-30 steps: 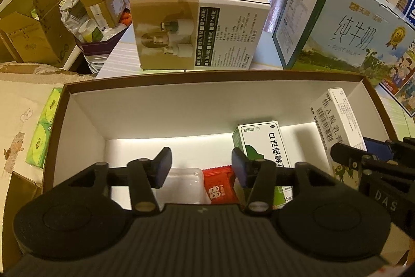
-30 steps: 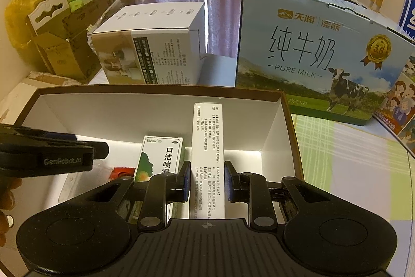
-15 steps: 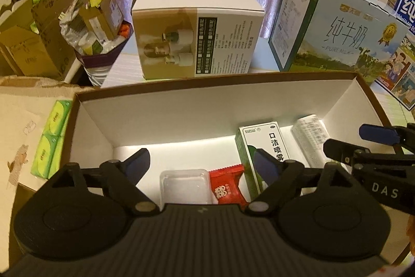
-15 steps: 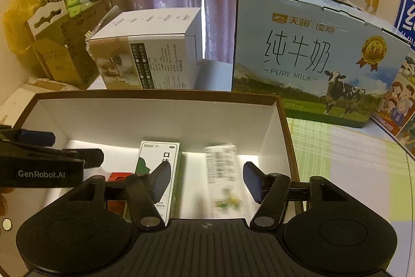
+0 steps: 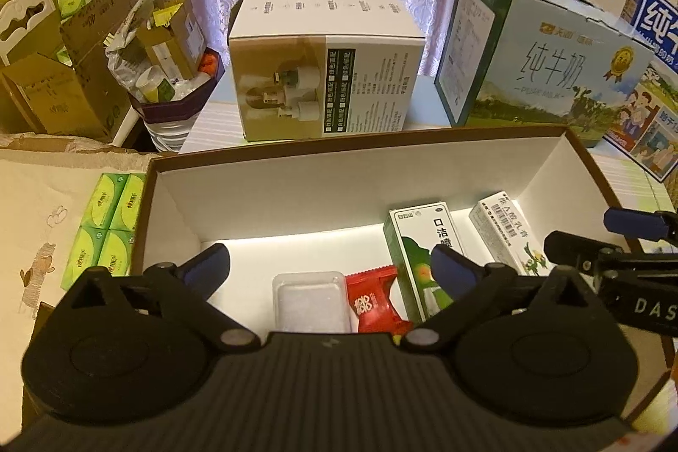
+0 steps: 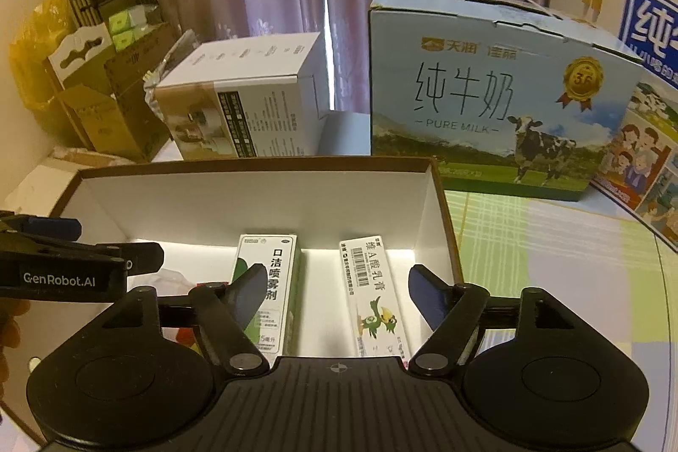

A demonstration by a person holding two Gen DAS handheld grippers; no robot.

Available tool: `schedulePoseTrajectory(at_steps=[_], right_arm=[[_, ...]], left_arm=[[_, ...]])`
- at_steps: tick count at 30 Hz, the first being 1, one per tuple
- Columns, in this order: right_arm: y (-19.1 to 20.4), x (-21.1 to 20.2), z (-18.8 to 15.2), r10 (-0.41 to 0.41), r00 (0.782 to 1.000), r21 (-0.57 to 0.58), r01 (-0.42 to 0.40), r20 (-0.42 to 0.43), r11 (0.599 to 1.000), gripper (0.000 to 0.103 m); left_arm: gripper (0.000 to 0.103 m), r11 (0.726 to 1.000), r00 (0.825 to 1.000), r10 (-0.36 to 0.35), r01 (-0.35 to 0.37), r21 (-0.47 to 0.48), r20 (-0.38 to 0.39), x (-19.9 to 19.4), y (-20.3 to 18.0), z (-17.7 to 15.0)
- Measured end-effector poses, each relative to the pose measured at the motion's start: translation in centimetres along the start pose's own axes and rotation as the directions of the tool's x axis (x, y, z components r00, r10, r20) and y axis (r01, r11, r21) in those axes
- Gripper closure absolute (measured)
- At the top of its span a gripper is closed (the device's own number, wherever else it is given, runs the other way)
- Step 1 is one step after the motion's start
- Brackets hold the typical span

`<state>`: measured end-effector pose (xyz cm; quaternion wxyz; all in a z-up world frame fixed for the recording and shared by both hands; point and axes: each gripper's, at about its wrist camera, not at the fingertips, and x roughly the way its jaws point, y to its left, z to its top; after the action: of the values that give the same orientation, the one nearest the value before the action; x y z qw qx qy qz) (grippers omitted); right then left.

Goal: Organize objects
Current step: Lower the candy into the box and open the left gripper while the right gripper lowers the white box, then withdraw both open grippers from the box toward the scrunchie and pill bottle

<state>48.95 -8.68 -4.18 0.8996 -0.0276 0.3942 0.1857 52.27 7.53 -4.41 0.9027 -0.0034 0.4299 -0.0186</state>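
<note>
Since earlier frame: white carton [image 6: 375, 295] now flat in tray [image 6: 262, 166], beside green carton [image 6: 267, 291]. Both jaws just opening: right gripper [image 6: 339, 297], left gripper [image 5: 328, 267] released, empty. Step: release done. Next: withdraw, fetch next obj.

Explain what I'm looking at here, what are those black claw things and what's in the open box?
Those are two hand-held grippers, each with a camera looking along its fingers. One picture is from the left gripper, the other from the right gripper. Both have just been opening and hold nothing. Below them is a brown-rimmed box containing a clear plastic case, a red candy packet, a green-and-white spray box and a white ointment box. Behind it stand a white carton and a milk carton.
</note>
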Motion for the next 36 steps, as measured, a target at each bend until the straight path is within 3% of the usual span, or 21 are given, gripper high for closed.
schedulePoseTrajectory(at_steps=[5,10,15,36], right_arm=[[-0.4,-1.8,-0.5,0.015,1.000,0.044,-0.016,0.007,0.999,0.028],[-0.6,-3.7,-1.1,0.042,0.999,0.075,-0.042,-0.003,0.996,0.010],[-0.3,-5.9,-1.9,0.048,0.999,0.090,-0.048,0.010,0.995,0.003],[2.2,-14.1,-7.0,0.115,0.993,0.059,-0.117,0.026,0.991,0.002]], left_arm=[[0.003,1.000,1.000,0.006,-0.006,0.004,0.021,-2.0,0.1,-0.3],[0.003,1.000,0.999,0.002,-0.002,0.000,0.040,-4.4,0.0,-1.0],[0.003,1.000,0.998,0.004,-0.004,-0.001,0.064,-6.7,-0.2,-1.8],[0.003,1.000,0.995,0.017,-0.016,-0.013,0.095,-16.0,-1.6,-8.6]])
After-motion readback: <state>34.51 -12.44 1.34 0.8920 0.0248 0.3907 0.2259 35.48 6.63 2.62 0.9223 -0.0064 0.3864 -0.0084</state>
